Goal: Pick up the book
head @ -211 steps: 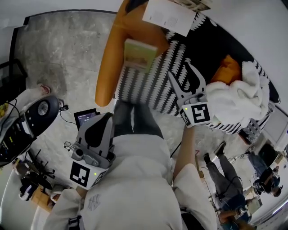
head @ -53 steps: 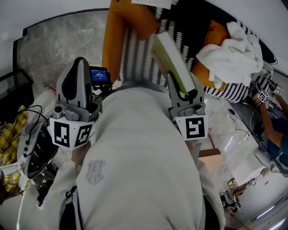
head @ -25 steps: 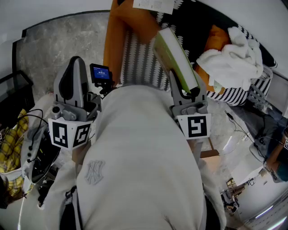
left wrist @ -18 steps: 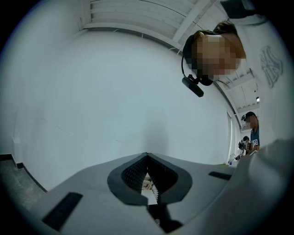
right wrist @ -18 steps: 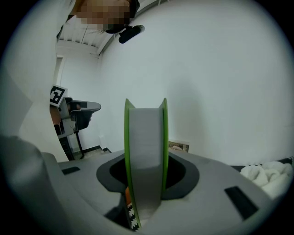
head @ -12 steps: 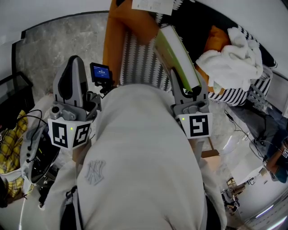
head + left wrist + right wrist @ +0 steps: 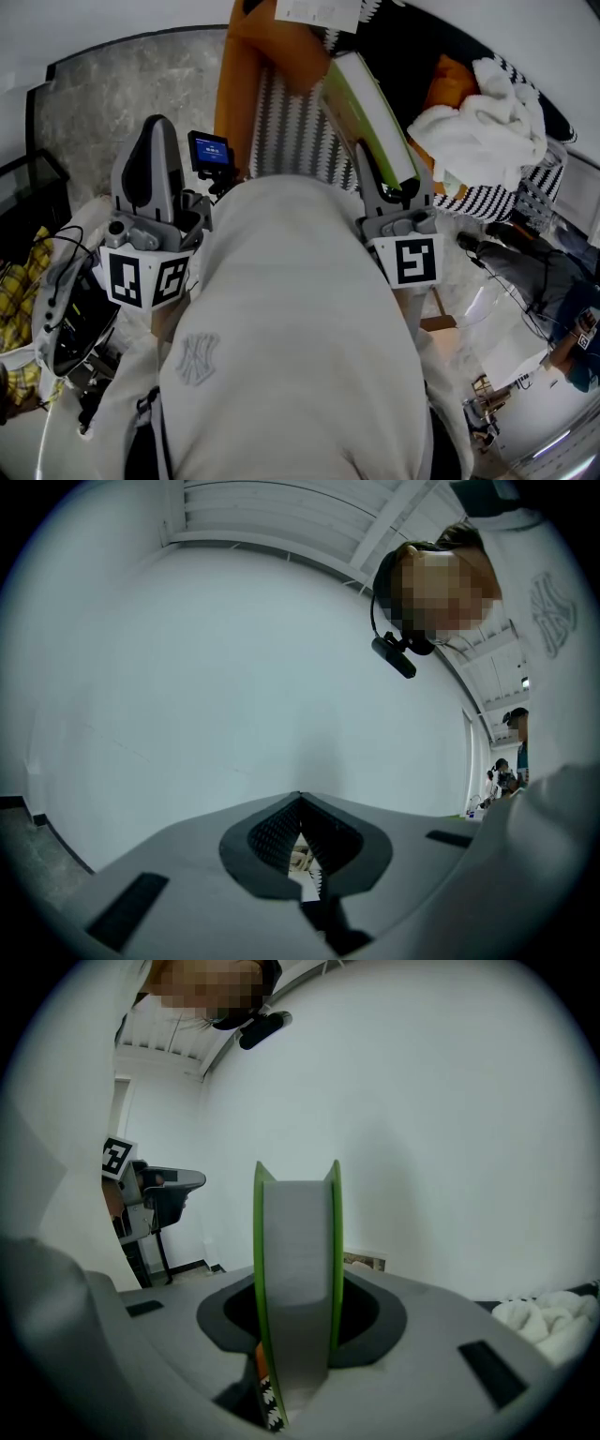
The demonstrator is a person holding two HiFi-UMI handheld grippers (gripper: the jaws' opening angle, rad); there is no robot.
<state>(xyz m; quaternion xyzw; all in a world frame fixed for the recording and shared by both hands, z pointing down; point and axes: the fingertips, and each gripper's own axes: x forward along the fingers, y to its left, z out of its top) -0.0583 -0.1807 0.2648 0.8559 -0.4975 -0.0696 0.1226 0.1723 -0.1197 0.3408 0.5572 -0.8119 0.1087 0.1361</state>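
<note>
Green-covered book [image 7: 367, 122] stands on edge, pinched at its lower end between the half-spread jaws of the right gripper [image 7: 387, 183], above the striped sofa [image 7: 281, 131]. The left gripper [image 7: 156, 131] is closed and empty. Gripped so low, the book could pivot or slip if tilted.

An orange sofa [image 7: 246, 66] is set on a grey speckled floor [image 7: 112, 94]. Its seat is covered by a black-and-white zigzag throw [image 7: 286, 131]. A white paper [image 7: 319, 11] is laid on the sofa at the head view's top edge. To the right, a heap of white cloth [image 7: 478, 112] is piled against an orange cushion [image 7: 452, 75].
</note>
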